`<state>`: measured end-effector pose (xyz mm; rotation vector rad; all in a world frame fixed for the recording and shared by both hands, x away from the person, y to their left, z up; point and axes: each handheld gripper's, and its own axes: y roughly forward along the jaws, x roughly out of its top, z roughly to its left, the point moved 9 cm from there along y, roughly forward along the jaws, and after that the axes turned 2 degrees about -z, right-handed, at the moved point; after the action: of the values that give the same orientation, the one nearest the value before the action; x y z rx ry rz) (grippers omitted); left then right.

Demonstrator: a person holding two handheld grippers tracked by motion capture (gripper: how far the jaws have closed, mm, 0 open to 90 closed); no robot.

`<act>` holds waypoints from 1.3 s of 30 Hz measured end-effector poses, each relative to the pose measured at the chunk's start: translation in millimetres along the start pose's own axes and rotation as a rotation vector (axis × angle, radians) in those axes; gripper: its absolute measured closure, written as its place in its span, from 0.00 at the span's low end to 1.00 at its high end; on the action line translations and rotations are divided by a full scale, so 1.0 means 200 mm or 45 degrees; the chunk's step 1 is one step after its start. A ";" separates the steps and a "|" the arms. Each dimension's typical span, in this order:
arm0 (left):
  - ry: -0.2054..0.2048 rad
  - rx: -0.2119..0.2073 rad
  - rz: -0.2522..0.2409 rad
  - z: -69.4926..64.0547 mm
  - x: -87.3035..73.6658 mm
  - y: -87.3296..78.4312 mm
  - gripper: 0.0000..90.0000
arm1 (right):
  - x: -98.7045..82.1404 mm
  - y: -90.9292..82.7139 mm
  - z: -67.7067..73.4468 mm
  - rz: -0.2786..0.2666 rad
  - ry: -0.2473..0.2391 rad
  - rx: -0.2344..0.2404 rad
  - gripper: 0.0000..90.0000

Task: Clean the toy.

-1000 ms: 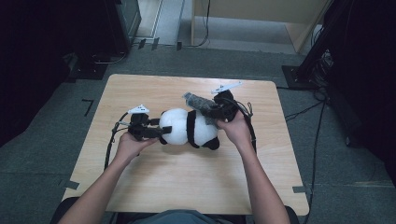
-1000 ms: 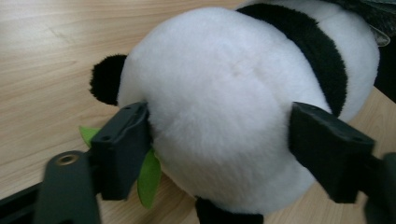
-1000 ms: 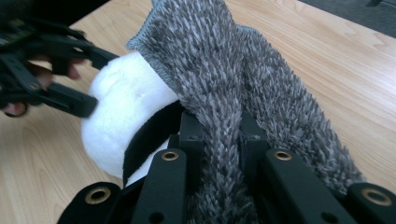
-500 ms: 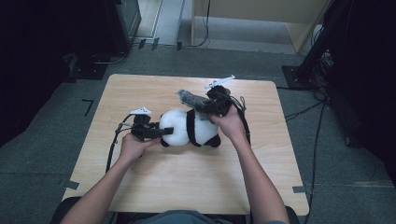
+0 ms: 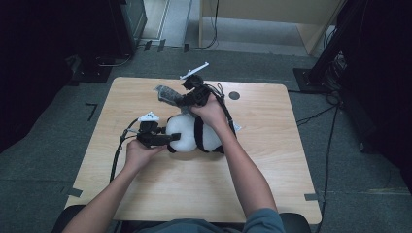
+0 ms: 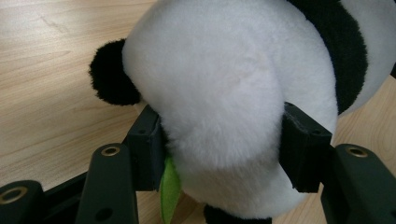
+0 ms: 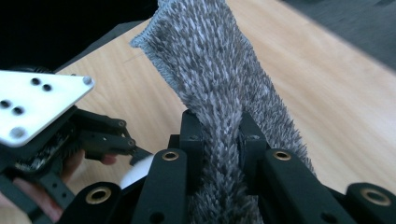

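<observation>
A black-and-white panda plush [image 5: 194,133] lies on the wooden table [image 5: 272,160], near its middle. My left gripper [image 5: 167,138] comes at it from the left. Its jaws have just been closing, and the pads now press into both sides of the white head [image 6: 224,84]; a green tag [image 6: 169,186] shows by the left jaw. My right gripper [image 5: 182,99] hangs just beyond the panda, shut on a grey fuzzy strip of cloth [image 5: 167,93]. The cloth [image 7: 219,60] is pinched between the jaws of the right gripper [image 7: 219,135] and stands up past them.
A small dark round mark [image 5: 234,95] sits on the table's far side. Cables [image 5: 116,155] trail from the left gripper over the near-left tabletop. Black equipment [image 5: 350,63] and cords stand on the floor to the right, a dark cabinet [image 5: 126,24] at the back left.
The right gripper has carried the grey cloth leftward and farther away, off the panda's back. The left gripper's jaws have closed onto the panda's head; that hand stayed about where it was.
</observation>
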<state>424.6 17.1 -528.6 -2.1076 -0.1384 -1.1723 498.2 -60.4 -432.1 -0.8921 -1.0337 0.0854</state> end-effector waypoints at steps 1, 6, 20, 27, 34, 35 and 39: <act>-0.005 -0.002 -0.001 0.00 0.00 0.00 0.47 | -0.02 0.05 0.00 0.042 0.001 0.007 0.87; -0.023 -0.005 -0.004 0.00 0.00 0.00 0.49 | -0.09 0.13 -0.02 0.097 -0.015 0.002 0.87; -0.015 0.003 0.014 -0.01 0.00 0.00 0.50 | -0.25 0.00 -0.33 0.219 0.075 -0.142 0.87; -0.023 0.003 0.015 -0.01 0.00 0.00 0.50 | -0.34 -0.13 -0.50 0.155 0.214 -0.187 0.87; -0.024 0.000 0.013 -0.01 0.00 0.00 0.50 | -0.48 -0.19 -0.63 0.146 0.303 -0.239 0.87; -0.025 0.000 0.013 -0.01 0.00 0.00 0.50 | -0.50 -0.19 -0.64 0.138 0.315 -0.233 0.87; -0.029 0.000 0.015 0.00 0.00 0.00 0.50 | -0.58 -0.19 -0.68 0.143 0.336 -0.271 0.87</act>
<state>424.7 16.0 -528.1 -2.1196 -0.1358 -1.1420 528.2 -220.4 -516.4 -1.1224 -0.7549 -0.0490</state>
